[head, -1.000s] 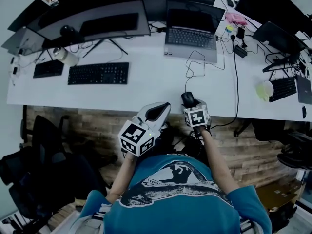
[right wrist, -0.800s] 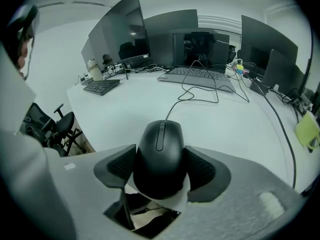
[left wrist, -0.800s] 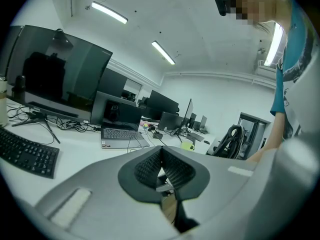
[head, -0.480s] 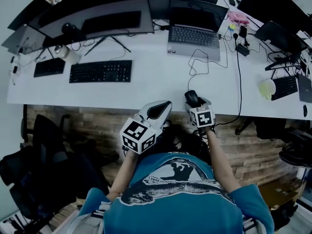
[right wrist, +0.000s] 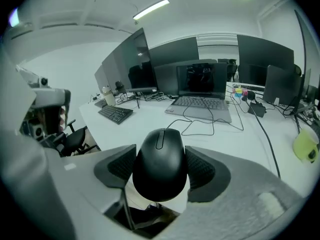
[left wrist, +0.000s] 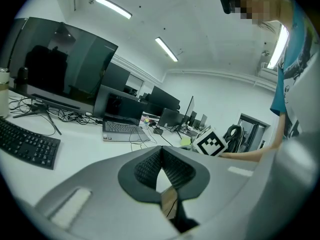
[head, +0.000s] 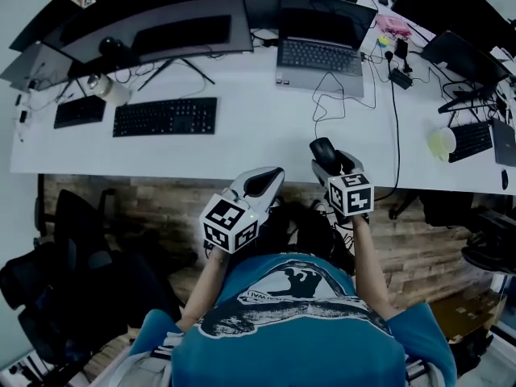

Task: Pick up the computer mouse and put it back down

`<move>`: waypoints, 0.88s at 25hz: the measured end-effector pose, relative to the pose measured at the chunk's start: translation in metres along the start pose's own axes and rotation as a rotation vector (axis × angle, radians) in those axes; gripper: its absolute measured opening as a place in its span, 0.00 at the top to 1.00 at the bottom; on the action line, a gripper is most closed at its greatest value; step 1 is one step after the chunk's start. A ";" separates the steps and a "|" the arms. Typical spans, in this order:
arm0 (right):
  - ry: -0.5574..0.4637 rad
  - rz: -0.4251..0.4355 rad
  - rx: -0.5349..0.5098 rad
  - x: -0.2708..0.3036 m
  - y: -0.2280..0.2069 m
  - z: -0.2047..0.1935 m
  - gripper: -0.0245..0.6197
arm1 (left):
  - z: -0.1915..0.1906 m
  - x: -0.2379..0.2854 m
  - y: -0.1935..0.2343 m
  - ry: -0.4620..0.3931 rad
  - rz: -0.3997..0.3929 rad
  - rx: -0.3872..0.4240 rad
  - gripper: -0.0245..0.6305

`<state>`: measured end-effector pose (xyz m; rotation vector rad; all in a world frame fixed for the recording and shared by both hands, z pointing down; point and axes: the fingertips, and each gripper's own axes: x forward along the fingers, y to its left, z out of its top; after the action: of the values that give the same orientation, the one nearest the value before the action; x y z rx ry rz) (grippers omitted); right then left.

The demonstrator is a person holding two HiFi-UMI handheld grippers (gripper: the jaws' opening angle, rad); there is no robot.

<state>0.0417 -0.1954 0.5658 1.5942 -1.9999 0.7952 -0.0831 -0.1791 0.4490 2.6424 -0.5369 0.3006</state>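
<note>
The right gripper (head: pixel 326 161) grips the black computer mouse (right wrist: pixel 160 159) between its jaws over the white worktop's (head: pixel 242 147) near edge, so the pick-up looks done and only the putting down is left, while the left gripper (left wrist: pixel 161 170) hangs off the worktop, jaws together, empty

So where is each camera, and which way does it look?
Head view: on the head, looking down at the desk; shows shirt, left gripper, right gripper holding the mouse.
Left gripper view: on the left gripper, looking along its shut jaws across the desk; shows an arm and shirt.
Right gripper view: on the right gripper, looking over the mouse toward the laptop.
Both gripper views share the laptop.
</note>
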 end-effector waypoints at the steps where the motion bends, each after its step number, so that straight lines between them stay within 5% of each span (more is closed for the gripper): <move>1: -0.013 0.010 -0.005 -0.007 0.001 0.008 0.49 | 0.000 0.002 -0.001 0.000 -0.001 -0.003 0.94; 13: -0.163 0.112 -0.136 -0.073 -0.010 0.102 0.49 | 0.012 0.030 -0.002 -0.033 0.084 -0.041 0.94; 22: -0.173 0.115 -0.123 -0.075 -0.049 0.111 0.49 | 0.029 0.065 -0.017 -0.050 0.083 -0.035 0.94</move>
<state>0.1059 -0.2265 0.4421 1.5344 -2.2333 0.5792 -0.0137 -0.1986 0.4356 2.6036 -0.6639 0.2484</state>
